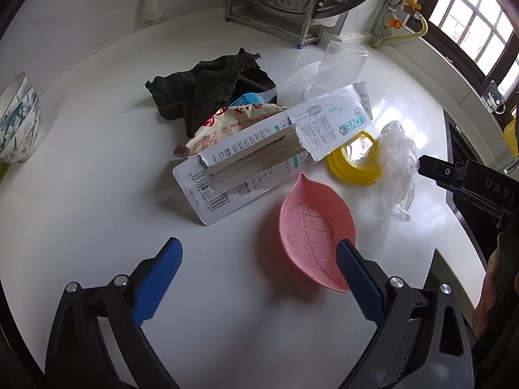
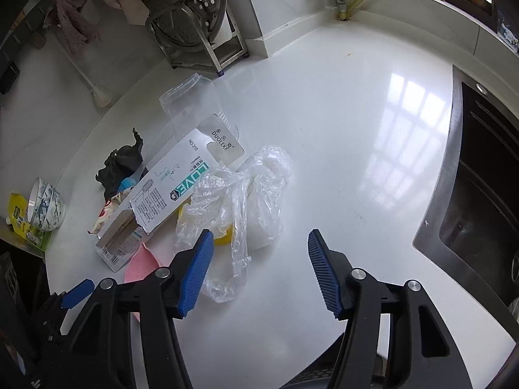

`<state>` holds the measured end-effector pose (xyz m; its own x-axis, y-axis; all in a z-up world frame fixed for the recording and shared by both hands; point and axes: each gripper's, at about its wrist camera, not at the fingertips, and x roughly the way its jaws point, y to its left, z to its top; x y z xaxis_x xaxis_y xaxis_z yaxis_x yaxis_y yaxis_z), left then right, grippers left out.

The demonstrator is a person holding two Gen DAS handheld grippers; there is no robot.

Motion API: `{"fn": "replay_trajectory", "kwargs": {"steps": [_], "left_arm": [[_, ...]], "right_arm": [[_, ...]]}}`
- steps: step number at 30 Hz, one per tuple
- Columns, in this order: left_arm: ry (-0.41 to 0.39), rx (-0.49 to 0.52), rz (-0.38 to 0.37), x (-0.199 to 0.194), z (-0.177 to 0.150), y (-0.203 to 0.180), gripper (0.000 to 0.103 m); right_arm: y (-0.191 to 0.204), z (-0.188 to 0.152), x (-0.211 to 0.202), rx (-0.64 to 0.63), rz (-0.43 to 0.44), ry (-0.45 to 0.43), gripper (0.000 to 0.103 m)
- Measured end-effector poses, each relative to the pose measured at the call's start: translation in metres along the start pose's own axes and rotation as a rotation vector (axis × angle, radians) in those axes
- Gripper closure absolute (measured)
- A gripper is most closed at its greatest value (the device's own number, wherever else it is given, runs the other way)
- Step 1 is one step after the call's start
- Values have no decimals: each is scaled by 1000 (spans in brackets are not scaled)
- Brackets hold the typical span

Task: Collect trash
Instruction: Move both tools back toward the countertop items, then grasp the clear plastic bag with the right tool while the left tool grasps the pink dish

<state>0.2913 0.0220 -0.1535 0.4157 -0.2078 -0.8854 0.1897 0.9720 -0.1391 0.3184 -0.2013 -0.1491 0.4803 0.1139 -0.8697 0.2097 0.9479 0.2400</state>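
Step in hand: While both grippers hang over the white counter (image 1: pixel 97 194) with nothing in them, we judge that we are at the choosing stage, before any grasp.
Left gripper (image 1: pixel 258 278): fingers spread wide and empty; the pink leaf dish (image 1: pixel 316 231) sits just past its right finger, at about 1 o'clock in the left wrist view.
Right gripper (image 2: pixel 261 270): fingers also wide and empty, hovering near the crumpled clear plastic bag (image 2: pixel 236 204), which lies at about 11 o'clock in the right wrist view, its tail reaching down beside the left finger.
Trash, where it lies: the torn cardboard package (image 1: pixel 269 149) lies across the middle of the pile at 12 o'clock in the left view; a red-and-white snack wrapper (image 1: pixel 220 126) pokes out from under its far edge; the plastic bag rests against a yellow ring (image 1: pixel 353 165).
Not trash, we judge: the dark cloth (image 1: pixel 211 90), the blue brush (image 1: pixel 249 99), the clear jar (image 2: pixel 191 107) lying on its side, the patterned bowl (image 1: pixel 19 120) at 9 o'clock.
Next move: we think the right gripper should drop and shift towards 11 o'clock, then close on a bunched part of the bag, since thin film slips and may drag the ring along.
Hard to make out: we cannot tell whether the yellow ring is a lid or tape; most of the brush and wrapper is covered; no bin shows in either view.
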Motion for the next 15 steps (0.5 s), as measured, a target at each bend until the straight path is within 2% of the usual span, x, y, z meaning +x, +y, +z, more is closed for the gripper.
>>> {"fn": "replay_trajectory", "kwargs": {"steps": [13,15], "left_arm": [[32,-25,-14,20,2,-3,9],[31,-27,-16,22,3,-4,9]], "right_arm": [[1,8,21,-28,-12,35,45],[3,7,21,-45,-10,33,48]]}}
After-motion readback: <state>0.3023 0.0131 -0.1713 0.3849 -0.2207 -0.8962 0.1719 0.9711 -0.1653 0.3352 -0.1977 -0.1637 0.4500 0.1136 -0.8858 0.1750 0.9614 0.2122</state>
